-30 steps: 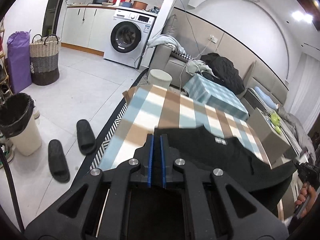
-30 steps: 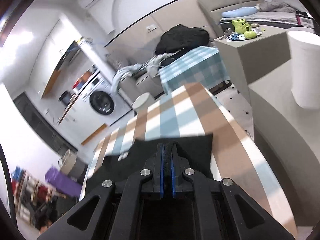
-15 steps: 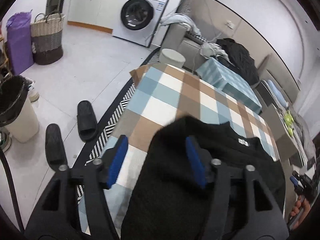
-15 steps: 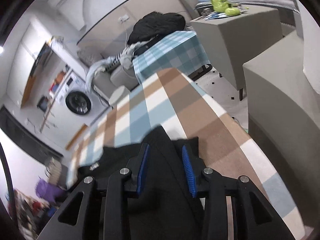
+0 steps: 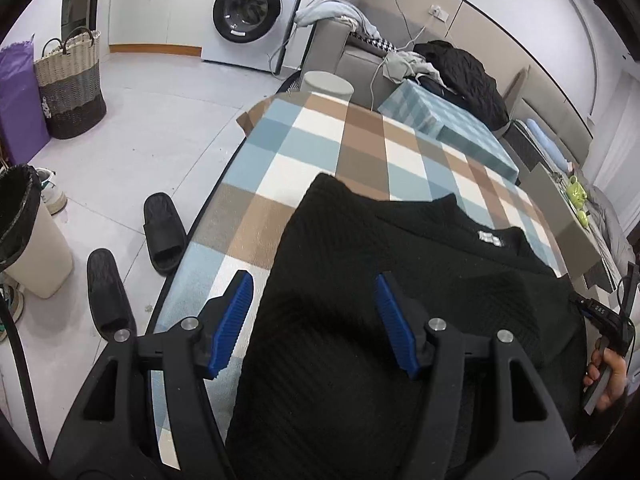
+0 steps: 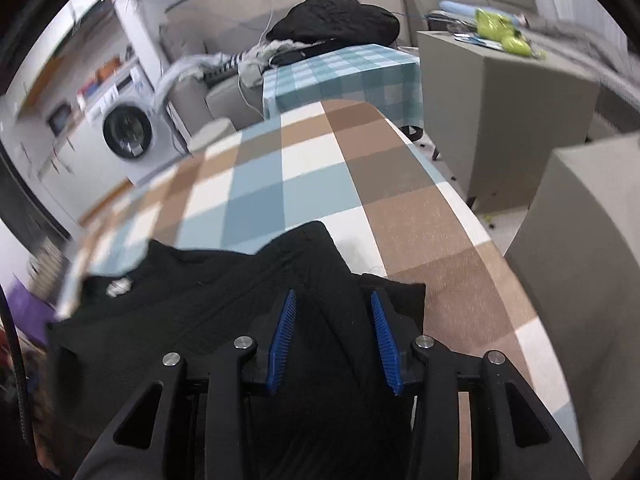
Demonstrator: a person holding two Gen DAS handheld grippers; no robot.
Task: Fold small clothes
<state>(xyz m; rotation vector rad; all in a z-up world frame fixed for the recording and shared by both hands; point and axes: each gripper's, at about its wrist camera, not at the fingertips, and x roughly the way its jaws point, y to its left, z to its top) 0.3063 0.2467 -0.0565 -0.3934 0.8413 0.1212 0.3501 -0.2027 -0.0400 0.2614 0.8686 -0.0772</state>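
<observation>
A small black knit garment (image 5: 400,280) with a white neck label (image 5: 490,237) lies on the checked tablecloth (image 5: 320,140), its near part folded over itself. My left gripper (image 5: 312,320) is open, its blue pads on either side of the folded left part. In the right wrist view the same garment (image 6: 224,296) lies on the checked tablecloth (image 6: 304,176). My right gripper (image 6: 334,340) is open, jaws astride the folded right edge. Neither gripper holds cloth.
To the left of the table are two black slippers (image 5: 164,232), a lined bin (image 5: 24,232) and a woven basket (image 5: 72,84). A washing machine (image 5: 252,8) stands at the back. Beyond the table are a teal-checked table (image 5: 444,128), sofa and grey cabinet (image 6: 500,120).
Both grippers were shut on the garment's edge a second ago. They carried it forward over itself, then opened and let go; the cloth now lies folded on the table.
</observation>
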